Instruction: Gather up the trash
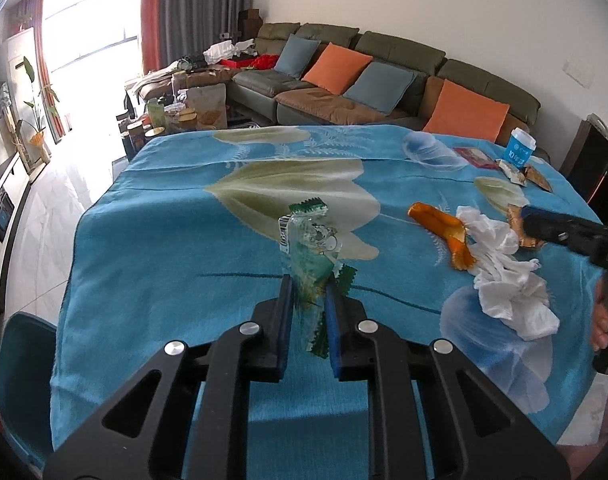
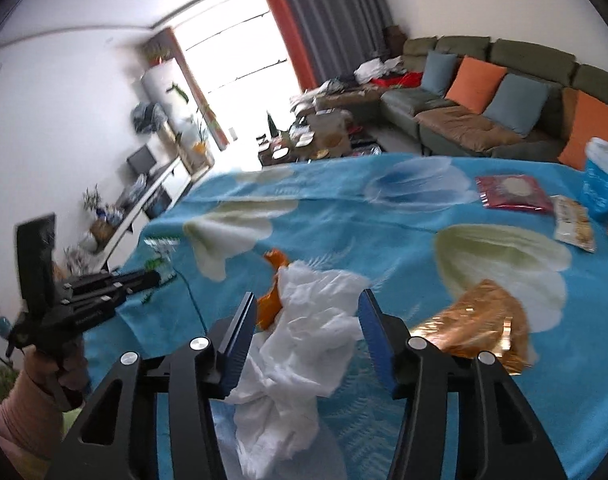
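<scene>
My left gripper (image 1: 308,292) is shut on a clear and green plastic wrapper (image 1: 310,248) and holds it just above the blue flowered tablecloth (image 1: 175,240). My right gripper (image 2: 306,312) is open, its fingers on either side of a crumpled white tissue (image 2: 304,332) that lies on the cloth. The tissue also shows in the left wrist view (image 1: 508,276). An orange wrapper (image 2: 269,300) lies against the tissue's left side, and a gold foil wrapper (image 2: 480,320) lies just right of my right finger. The right gripper shows at the right edge of the left wrist view (image 1: 524,220).
At the table's far right stand a blue and white cup (image 2: 602,180), a red packet (image 2: 512,192) and a snack packet (image 2: 574,228). A teal chair (image 1: 23,364) stands at the table's near left corner. A sofa (image 1: 344,80) with cushions lies beyond the table.
</scene>
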Tool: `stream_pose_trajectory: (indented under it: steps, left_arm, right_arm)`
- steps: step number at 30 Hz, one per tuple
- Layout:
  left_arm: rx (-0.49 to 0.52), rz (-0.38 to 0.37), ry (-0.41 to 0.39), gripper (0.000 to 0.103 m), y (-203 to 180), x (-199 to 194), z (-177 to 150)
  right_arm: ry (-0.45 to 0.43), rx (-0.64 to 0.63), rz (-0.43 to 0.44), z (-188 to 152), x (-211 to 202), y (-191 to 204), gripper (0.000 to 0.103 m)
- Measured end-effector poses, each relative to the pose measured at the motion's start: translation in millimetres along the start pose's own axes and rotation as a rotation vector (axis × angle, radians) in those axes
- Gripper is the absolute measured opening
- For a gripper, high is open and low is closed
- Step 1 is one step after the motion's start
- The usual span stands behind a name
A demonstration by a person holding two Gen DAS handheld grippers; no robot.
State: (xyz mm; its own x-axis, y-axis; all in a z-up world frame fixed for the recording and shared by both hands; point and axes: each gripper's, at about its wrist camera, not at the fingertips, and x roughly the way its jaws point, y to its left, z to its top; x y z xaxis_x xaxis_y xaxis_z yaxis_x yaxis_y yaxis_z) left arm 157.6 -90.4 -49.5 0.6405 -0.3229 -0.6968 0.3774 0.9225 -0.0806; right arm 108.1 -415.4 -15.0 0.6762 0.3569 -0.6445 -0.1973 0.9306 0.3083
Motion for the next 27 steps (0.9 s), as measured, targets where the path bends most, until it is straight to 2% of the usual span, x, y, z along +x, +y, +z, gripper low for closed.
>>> stream_pose_trajectory:
  steps: [5, 7, 13, 19, 27]
  left_arm:
    - [-0.012, 0.002, -0.016, 0.015, 5.6, -15.2, -7.5]
    - [-0.017, 0.005, -0.022, 0.015, 8.3, -20.8, -11.3]
    - [-0.036, 0.013, -0.038, 0.015, 17.7, -38.7, -21.8]
    - [-0.046, 0.017, -0.058, 0.015, 21.1, -53.8, -32.3]
    - [-0.070, 0.020, -0.065, 0.015, 29.9, -66.8, -42.1]
  right_arm:
    - [0.059, -0.005, -0.026, -3.6, 21.4, 3.6, 0.039]
    - [0.071, 0.002, -0.028, -4.5, 26.1, 1.6, 0.028]
    - [0.053, 0.018, -0.023, -4.8, 21.5, -0.1, 0.008]
    - [0.022, 0.025, -0.020, -3.1, 12.8, 0.5, 0.004]
    - [-0.057, 0.024, -0.016, 3.0, -10.8, 11.9, 0.003]
